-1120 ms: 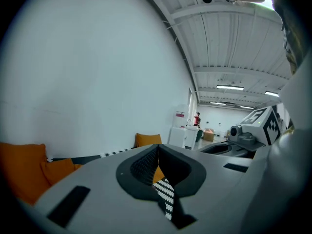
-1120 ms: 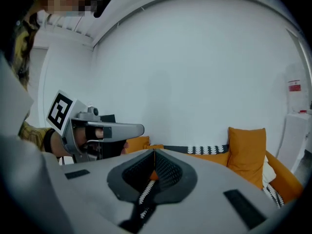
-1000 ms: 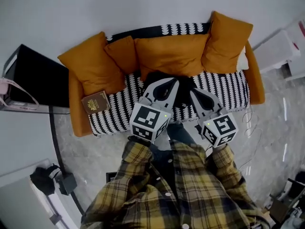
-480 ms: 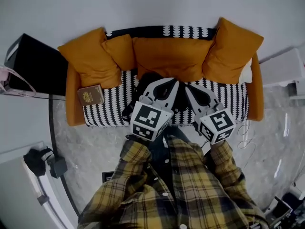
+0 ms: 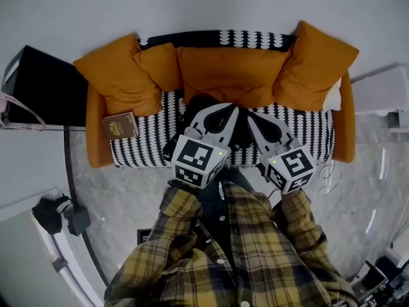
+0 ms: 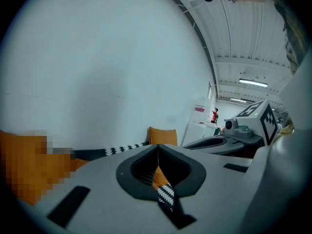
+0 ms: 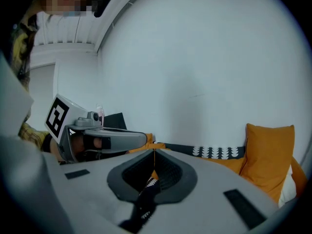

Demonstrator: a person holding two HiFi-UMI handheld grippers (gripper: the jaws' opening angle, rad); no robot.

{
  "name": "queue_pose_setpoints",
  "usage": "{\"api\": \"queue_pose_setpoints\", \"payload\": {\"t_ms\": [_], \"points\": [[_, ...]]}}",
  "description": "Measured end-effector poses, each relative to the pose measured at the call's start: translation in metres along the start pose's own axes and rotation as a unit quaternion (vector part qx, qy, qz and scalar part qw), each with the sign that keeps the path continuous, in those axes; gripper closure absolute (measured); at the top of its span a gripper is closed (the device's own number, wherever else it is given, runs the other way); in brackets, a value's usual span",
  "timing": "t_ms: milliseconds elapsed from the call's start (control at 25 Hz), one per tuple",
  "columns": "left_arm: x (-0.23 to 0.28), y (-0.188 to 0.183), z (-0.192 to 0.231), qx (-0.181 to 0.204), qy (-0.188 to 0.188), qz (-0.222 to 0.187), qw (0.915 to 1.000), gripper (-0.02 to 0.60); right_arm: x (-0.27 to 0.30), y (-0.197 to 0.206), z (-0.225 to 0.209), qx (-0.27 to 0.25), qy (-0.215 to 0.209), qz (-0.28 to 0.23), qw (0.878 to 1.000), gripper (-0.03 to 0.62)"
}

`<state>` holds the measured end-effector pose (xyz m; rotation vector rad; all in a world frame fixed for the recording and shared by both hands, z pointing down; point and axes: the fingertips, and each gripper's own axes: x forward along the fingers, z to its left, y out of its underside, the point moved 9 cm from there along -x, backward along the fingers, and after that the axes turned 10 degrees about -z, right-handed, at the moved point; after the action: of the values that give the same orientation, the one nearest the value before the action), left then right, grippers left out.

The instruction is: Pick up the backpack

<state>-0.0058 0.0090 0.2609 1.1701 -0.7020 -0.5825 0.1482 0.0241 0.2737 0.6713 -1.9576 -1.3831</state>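
While the black backpack (image 5: 199, 102) sits on the striped sofa (image 5: 142, 147) at frame centre, it lies just ahead of the left hand-held gripper (image 5: 226, 109), which seems nearer than the right hand-held gripper (image 5: 253, 116). Both have their jaws closed on nothing.

Even, soft indoor light with faint shadows; ceiling strip lights (image 6: 252, 83) glow in the left gripper view. Fisheye bending darkens every corner; the near jaws are blurred.
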Motion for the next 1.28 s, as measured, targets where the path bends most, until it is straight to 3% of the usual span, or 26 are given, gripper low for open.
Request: {"api": "queue_pose_setpoints", "payload": {"t_ms": [440,680,920,1280], "points": [[-0.006,0.040,0.030,-0.022,-0.028,0.046,0.9983,0.563,0.025,0.031,-0.005,-0.008,-0.014,0.044,0.999,0.577],[-0.006,0.074,0.045,-0.039,-0.038,0.074,0.9958,0.563,0.035,0.070,-0.018,0.012,0.004,0.064,0.998,0.577],[-0.011,0.112,0.056,-0.057,-0.047,0.113,0.9908,0.563,0.047,0.108,-0.032,0.006,0.018,0.097,0.995,0.577],[-0.002,0.171,0.081,-0.062,-0.070,0.139,0.9860,0.563,0.064,0.165,-0.047,-0.010,0.034,0.135,0.990,0.577]]}}
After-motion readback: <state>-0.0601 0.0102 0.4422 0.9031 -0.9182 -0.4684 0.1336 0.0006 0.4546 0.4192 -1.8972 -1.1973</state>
